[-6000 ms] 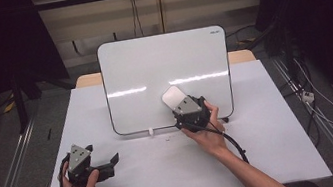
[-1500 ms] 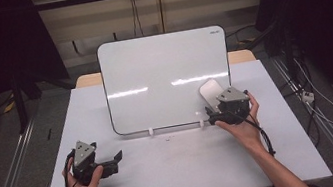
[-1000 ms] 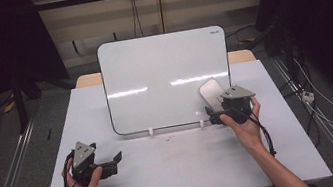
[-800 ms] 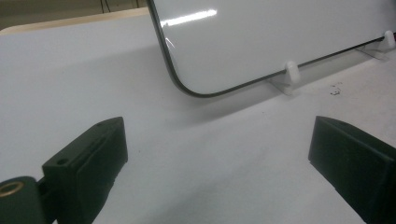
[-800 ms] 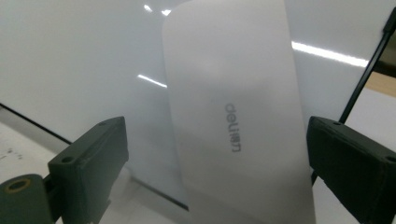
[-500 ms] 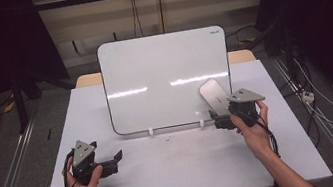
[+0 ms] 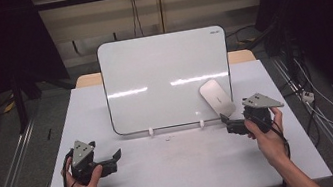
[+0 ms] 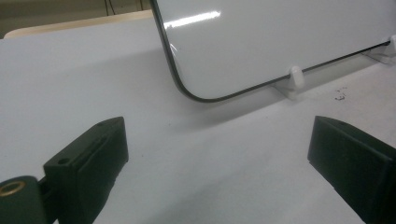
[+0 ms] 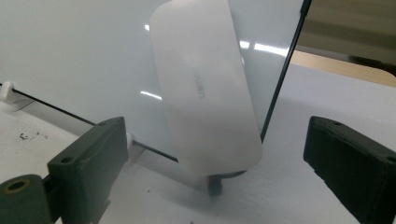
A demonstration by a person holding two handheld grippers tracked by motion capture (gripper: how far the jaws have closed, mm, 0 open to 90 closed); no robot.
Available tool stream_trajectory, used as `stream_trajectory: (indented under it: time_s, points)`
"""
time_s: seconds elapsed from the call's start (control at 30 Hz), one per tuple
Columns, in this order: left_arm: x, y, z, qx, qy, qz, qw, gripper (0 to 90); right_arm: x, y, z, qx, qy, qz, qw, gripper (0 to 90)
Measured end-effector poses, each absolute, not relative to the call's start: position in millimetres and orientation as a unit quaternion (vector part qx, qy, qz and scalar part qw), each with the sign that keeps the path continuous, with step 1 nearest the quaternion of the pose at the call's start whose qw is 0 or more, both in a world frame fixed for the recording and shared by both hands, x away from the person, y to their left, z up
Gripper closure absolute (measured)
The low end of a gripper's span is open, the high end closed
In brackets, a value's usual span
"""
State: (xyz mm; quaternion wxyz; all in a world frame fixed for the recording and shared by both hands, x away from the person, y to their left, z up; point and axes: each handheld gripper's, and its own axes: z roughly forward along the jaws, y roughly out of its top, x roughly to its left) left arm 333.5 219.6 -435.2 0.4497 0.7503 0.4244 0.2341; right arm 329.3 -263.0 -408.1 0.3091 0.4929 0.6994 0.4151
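Eraser (image 7: pixel 216 97) propped on end, tilted, against the lower right corner of the board (image 7: pixel 165 68), toward the table's (image 7: pixel 177 173) right edge, near mid-depth. Right gripper (image 7: pixel 228 128) just in front of it, jaws wide, nothing held; seen along those jaws, eraser (image 9: pixel 205 88) dead centre between them, touching neither. Left gripper (image 7: pixel 114 160) low near the front left corner, also spread wide and empty, aimed at the board's lower left corner (image 8: pixel 187 88).

Probably the moment of leaving the eraser leaning, or of taking it up. Either way:
- Keep the jaws fully apart and move straight along their own line, no sideways swing; a nudge to the eraser's long edges would likely slide it off the board.
- If gripping, close across the narrow width, low down, squarely. Something dark under its lower end (image 9: pixel 215 184), too hidden to identify; watch for snagging there.
- Spare the board's white feet (image 7: pixel 201 124); a bump could shift the whole panel.

Room: broad bare table ahead of both hands along the front edge. Tighter at the right, with the table's right edge close beside the hand. Rear taken up by the board.
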Motion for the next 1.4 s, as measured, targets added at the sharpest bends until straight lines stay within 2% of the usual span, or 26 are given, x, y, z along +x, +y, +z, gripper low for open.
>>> stream_trajectory:
  time_s: [0.37, 1.07, 1.4]
  points:
    - [334, 219, -436, 0.752, 0.423, 0.231, 0.450, 5.0, 309, -277, -418, 0.509, 0.688, 0.419, 0.303, 6.1]
    - [331, 221, -435, 0.748, 0.426, 0.234, 0.452, 5.0, 281, -300, -444, 0.522, 0.677, 0.402, 0.327, 6.9]
    - [331, 221, -435, 0.747, 0.427, 0.231, 0.455, 5.0, 279, -306, -449, 0.530, 0.672, 0.403, 0.324, 6.6]
